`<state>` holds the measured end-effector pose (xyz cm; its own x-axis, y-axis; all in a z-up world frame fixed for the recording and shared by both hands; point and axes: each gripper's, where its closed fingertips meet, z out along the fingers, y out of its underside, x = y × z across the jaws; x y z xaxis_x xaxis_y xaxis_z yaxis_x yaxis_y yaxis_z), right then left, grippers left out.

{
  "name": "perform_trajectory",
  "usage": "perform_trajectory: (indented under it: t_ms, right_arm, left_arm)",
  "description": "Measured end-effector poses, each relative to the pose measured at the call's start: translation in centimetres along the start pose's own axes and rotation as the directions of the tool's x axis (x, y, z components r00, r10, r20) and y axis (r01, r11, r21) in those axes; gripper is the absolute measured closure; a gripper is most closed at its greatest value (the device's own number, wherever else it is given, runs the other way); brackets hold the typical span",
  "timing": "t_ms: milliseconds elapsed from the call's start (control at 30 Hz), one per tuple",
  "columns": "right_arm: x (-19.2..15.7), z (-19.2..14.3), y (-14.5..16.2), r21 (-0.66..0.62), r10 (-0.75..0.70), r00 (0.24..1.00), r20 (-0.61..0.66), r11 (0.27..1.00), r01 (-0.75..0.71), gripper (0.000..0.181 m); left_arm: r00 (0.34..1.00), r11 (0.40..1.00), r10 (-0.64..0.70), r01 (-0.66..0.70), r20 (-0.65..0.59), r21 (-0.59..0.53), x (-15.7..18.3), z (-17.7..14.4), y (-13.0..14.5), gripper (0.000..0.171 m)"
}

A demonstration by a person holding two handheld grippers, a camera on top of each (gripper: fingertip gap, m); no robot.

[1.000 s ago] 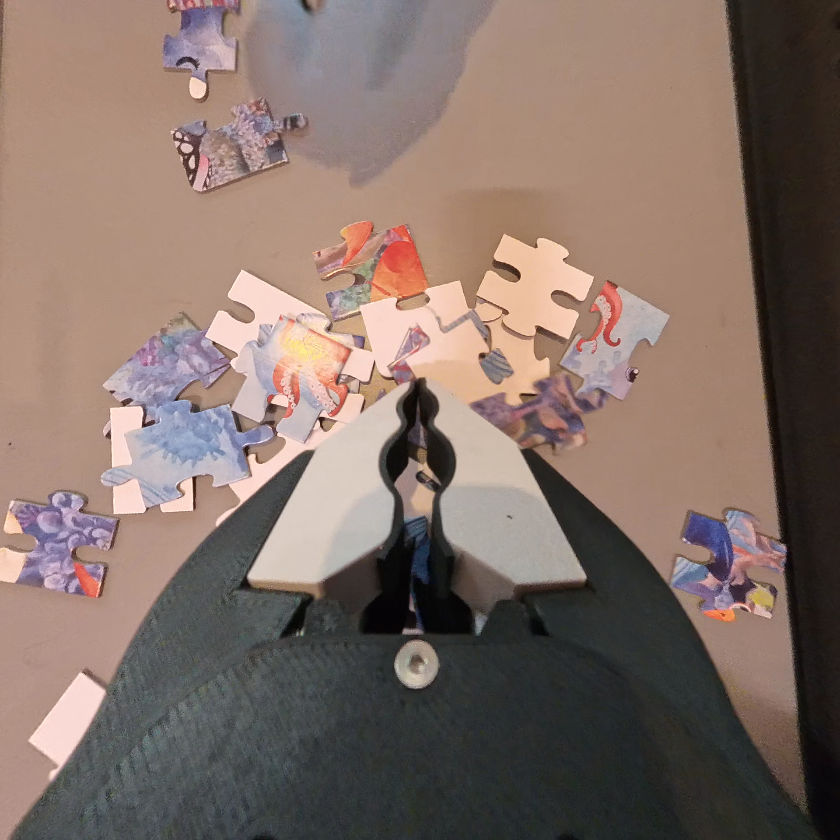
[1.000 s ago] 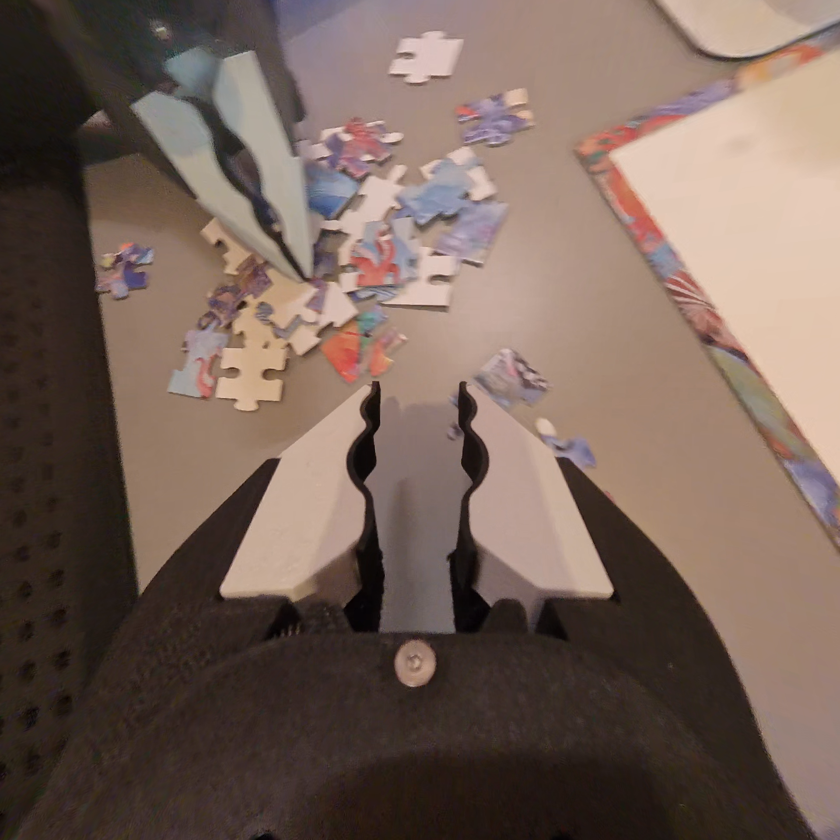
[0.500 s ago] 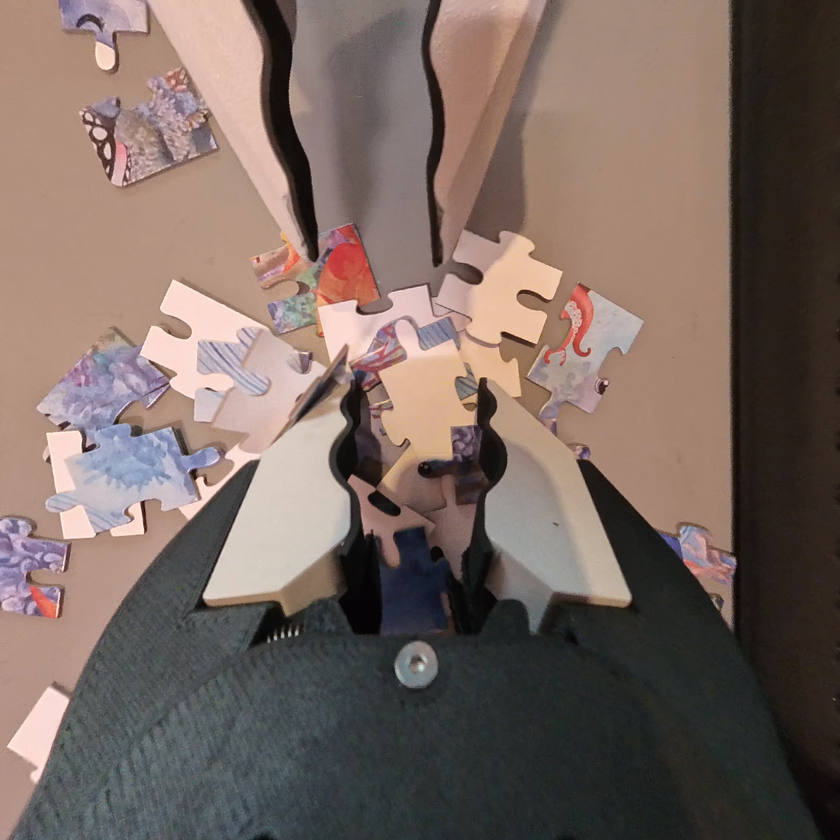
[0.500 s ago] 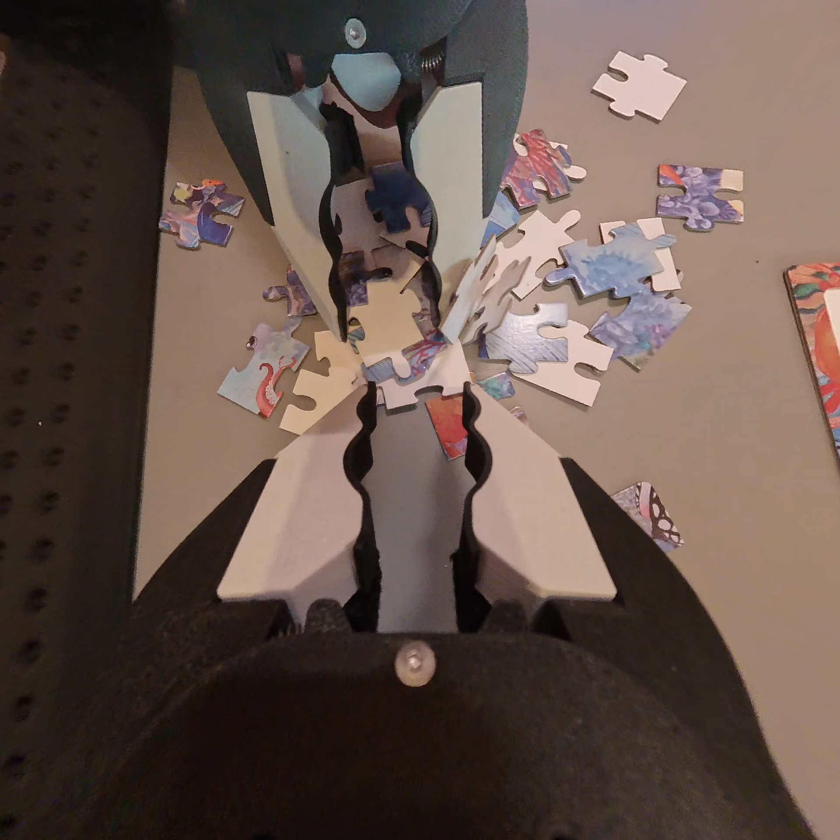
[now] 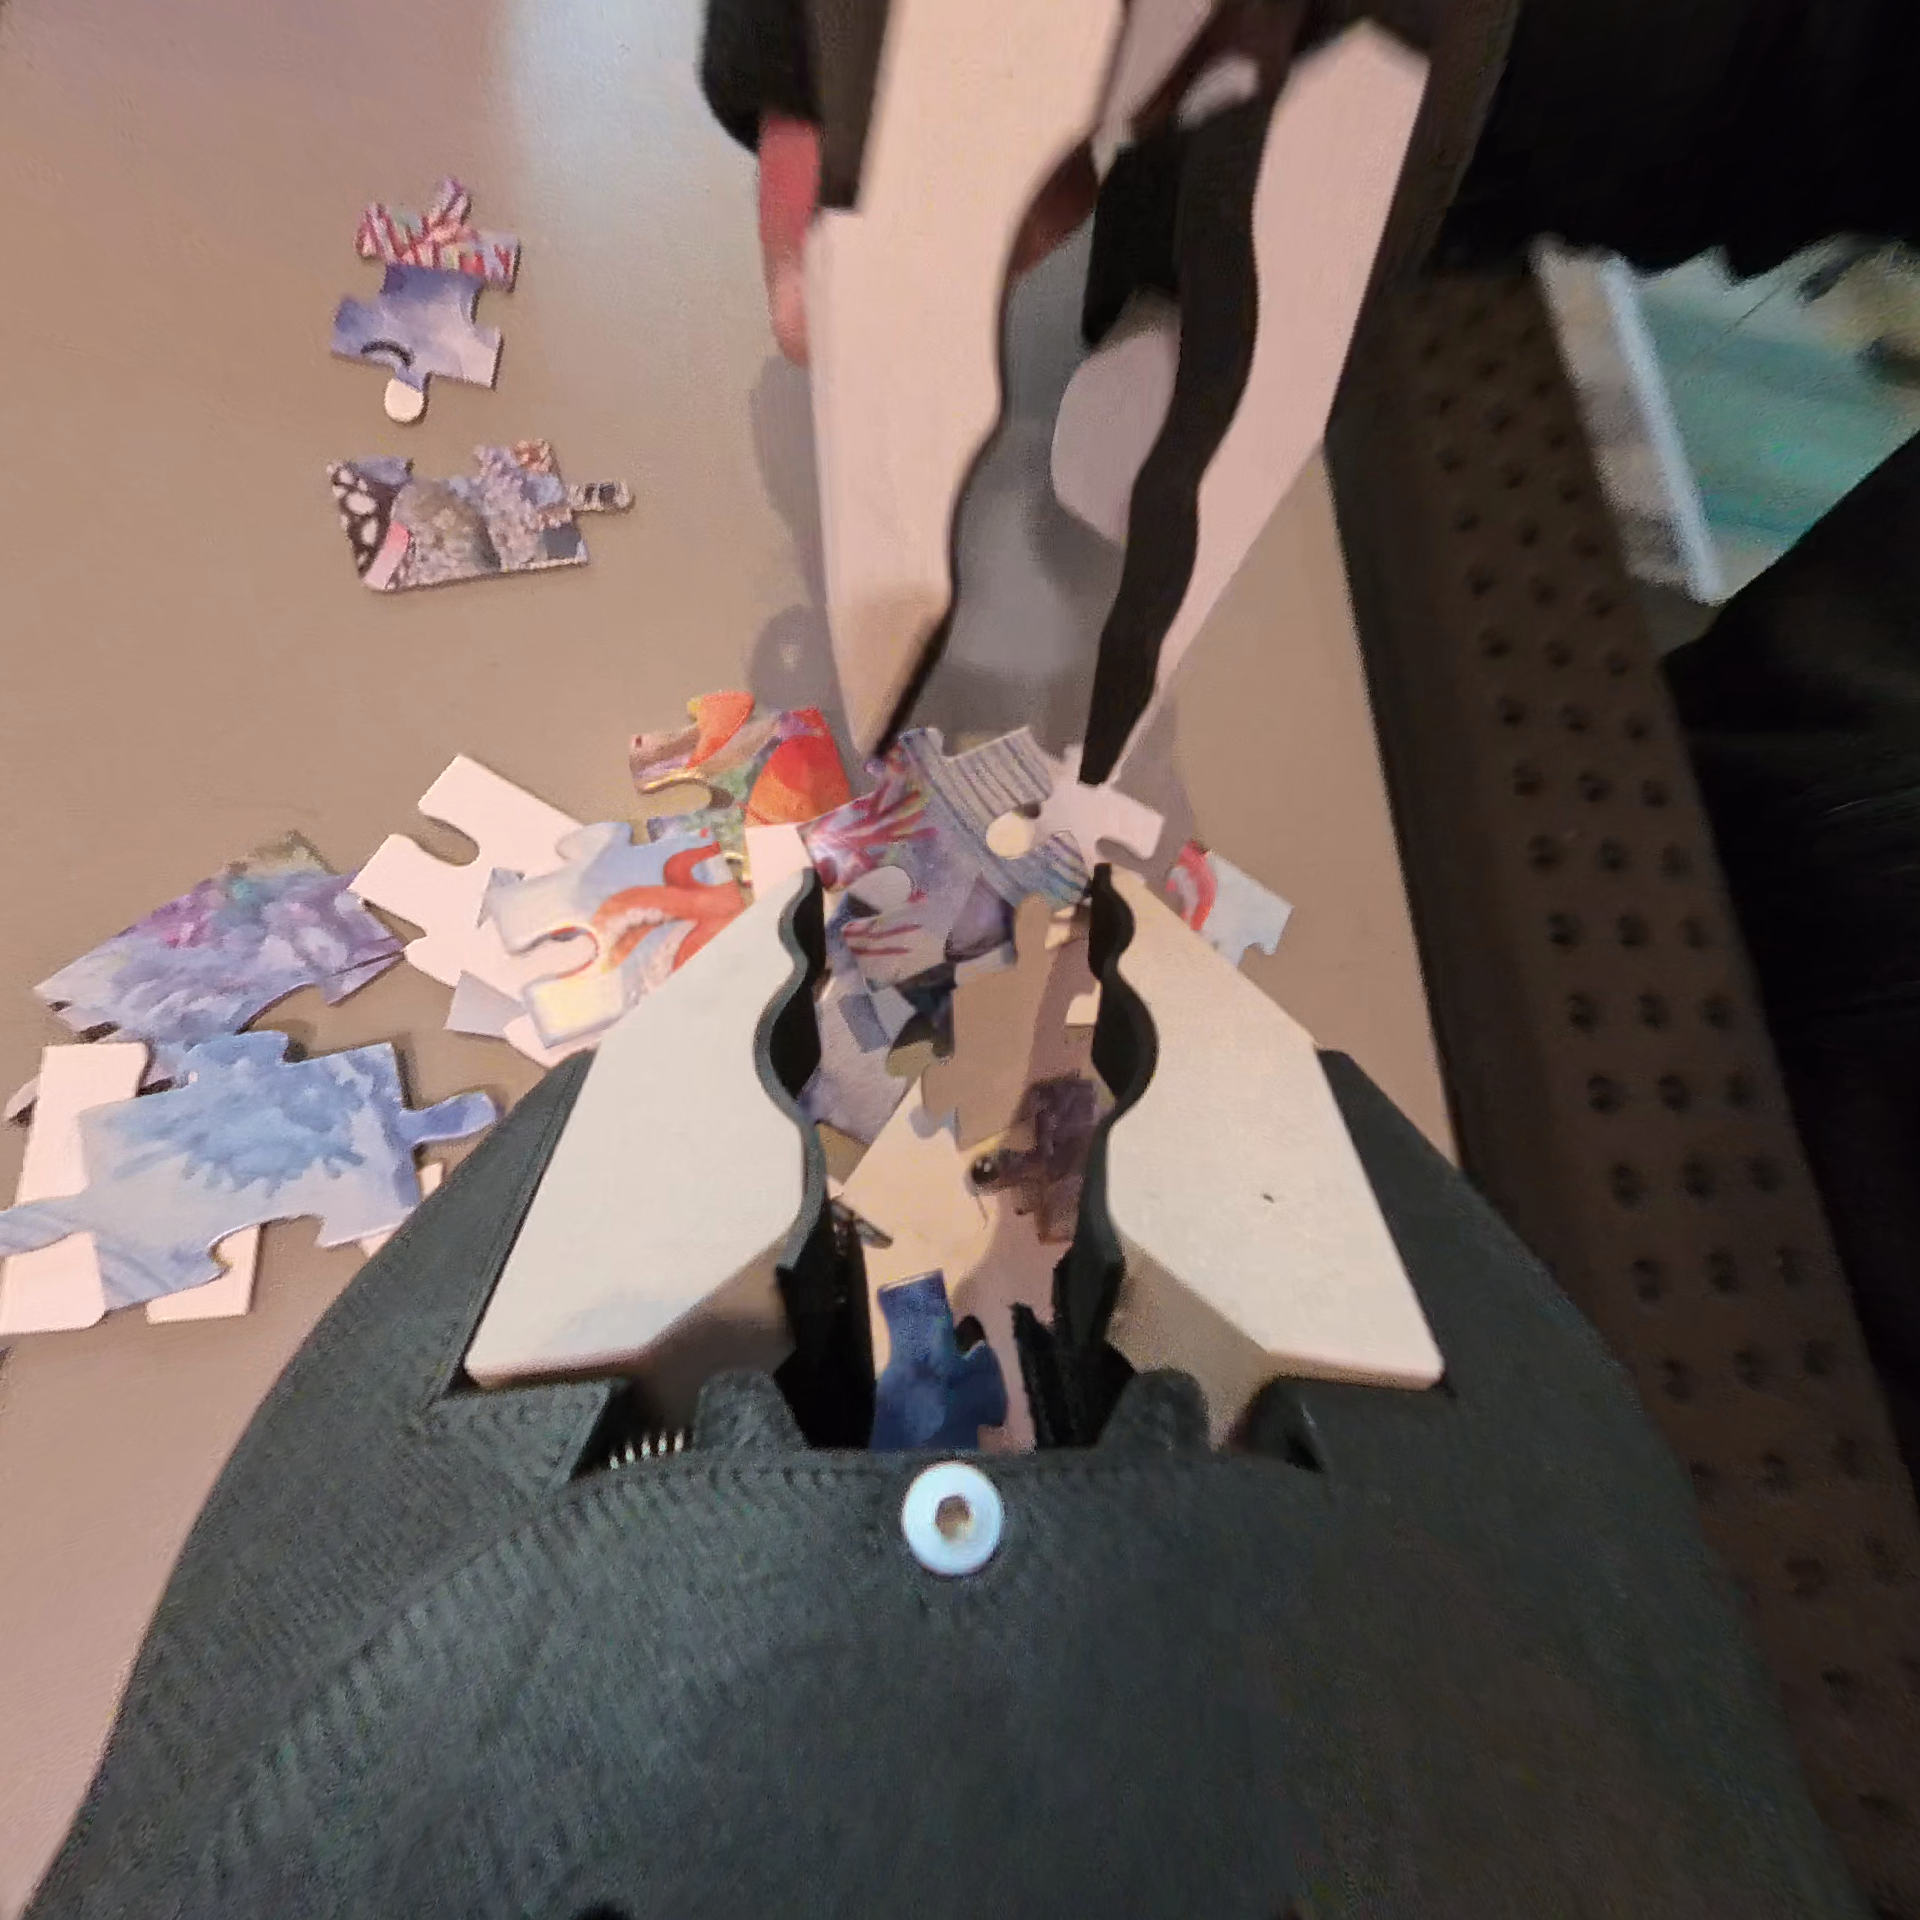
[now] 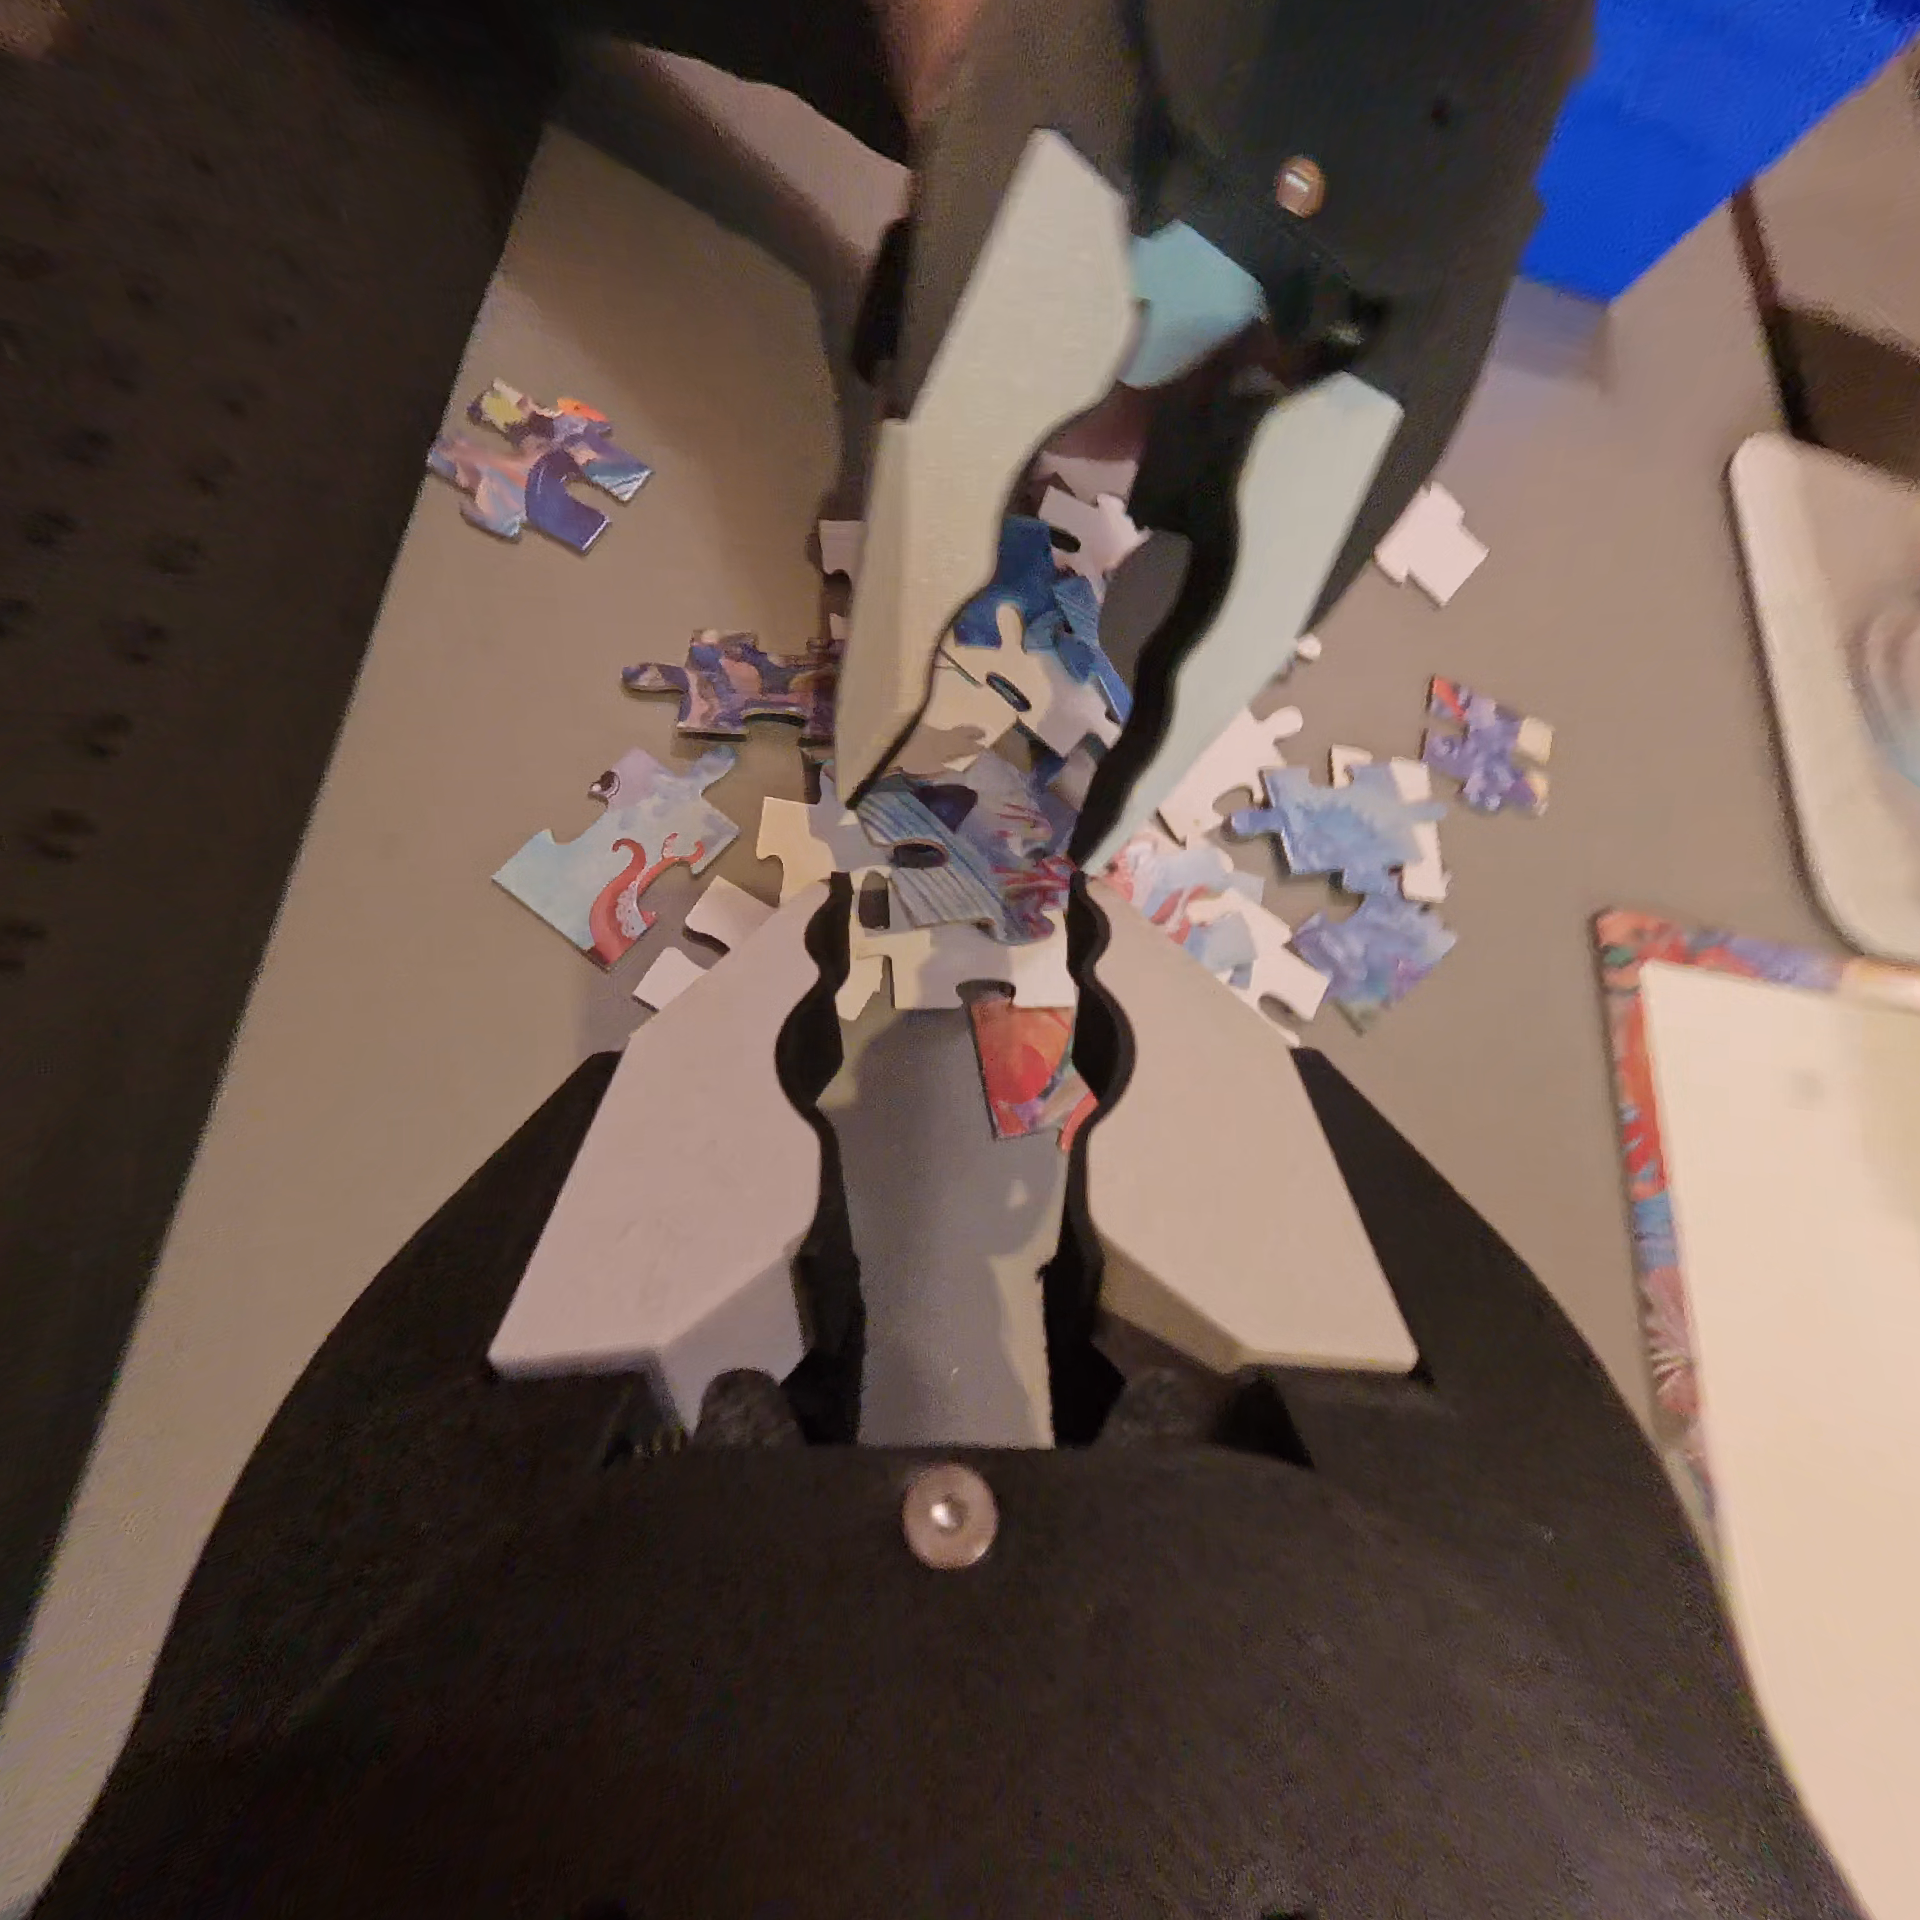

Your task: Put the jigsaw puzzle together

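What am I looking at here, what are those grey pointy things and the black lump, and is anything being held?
They are two hand-held grippers; a person works one in each hand, and each carries a camera looking along its jaws. One picture comes from the left gripper, the other from the right gripper. Each also sees the other opposite. Both stand open over a heap of colourful cardboard jigsaw pieces on the grey-brown tabletop. Nothing is clearly held. The puzzle's bordered tray lies at the right.
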<state>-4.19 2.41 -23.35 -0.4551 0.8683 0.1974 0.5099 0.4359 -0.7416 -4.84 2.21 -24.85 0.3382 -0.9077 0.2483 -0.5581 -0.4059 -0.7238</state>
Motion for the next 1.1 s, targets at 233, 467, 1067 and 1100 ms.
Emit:
perform_trajectory:
  t_ms: [233,467,1067,1100]
  right_arm:
    - [-0.3,0.7,-0.5,-0.092,-0.268,0.955,-0.123,0.962,0.258,0.167]
    - [1.6,-2.1,0.3,-0.119,-0.239,0.953,-0.187,0.968,0.220,0.181]
    - [0.2,-6.9,10.8,-0.327,0.023,0.990,-0.137,0.943,-0.068,0.129]
    - [0.5,-7.3,10.3,-0.306,0.030,0.988,-0.152,0.949,-0.076,0.130]
  left_arm:
    - [0.981,0.987,-0.088,0.109,-0.172,0.116,1.1,-0.5,-1.3,0.121]
    - [0.994,0.988,-0.085,0.093,-0.074,0.123,0.1,-1.6,-1.9,0.104]
    - [0.969,0.968,0.140,-0.090,0.203,-0.234,0.7,0.1,4.7,0.108]
    - [0.968,0.968,0.143,-0.094,0.204,-0.234,0.7,0.3,4.7,0.110]
